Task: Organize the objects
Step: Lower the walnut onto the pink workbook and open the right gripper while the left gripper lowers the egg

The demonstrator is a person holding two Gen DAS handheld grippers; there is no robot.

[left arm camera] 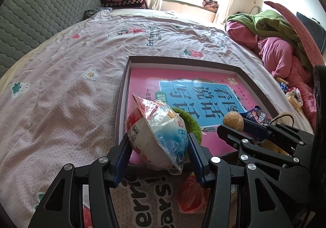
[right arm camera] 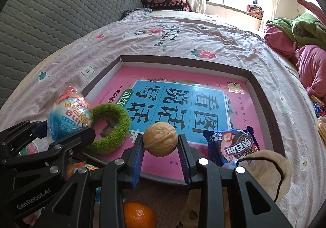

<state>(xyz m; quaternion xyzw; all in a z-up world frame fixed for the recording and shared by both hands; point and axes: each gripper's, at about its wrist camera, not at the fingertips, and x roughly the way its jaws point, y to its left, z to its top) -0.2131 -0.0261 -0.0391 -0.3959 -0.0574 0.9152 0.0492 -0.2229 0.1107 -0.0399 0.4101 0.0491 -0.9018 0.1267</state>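
Both grippers are loaded and hang over the near edge of the shallow tray (right arm camera: 262,93) on the bed (left arm camera: 61,85). The left gripper (left arm camera: 159,146) has its jaws closed against a plastic-wrapped toy egg (left arm camera: 156,132), held just over the tray's near-left corner. The right gripper (right arm camera: 161,142) pinches a walnut (right arm camera: 160,138) between its blue pads, above the tray's near rim. Some sorting looks done already — a fuzzy green ring (right arm camera: 110,126) and a dark snack packet (right arm camera: 232,143) lie on the pink book (right arm camera: 183,95) that lines the tray floor, the ring toward the left, the packet toward the right. The egg and walnut are lifted but not yet set down, so I'd put the job somewhere around the middle. More waits outside the tray: a mandarin (right arm camera: 138,215) sits on the bed below the right gripper, a beige pouch with a dark cord (right arm camera: 269,169) lies just beside the tray's near-right corner, and something red in wrapping (left arm camera: 191,195) shows under the left gripper — what it is I can't tell. A few wrapped bits lie far right by the pink bedding (left arm camera: 281,57).
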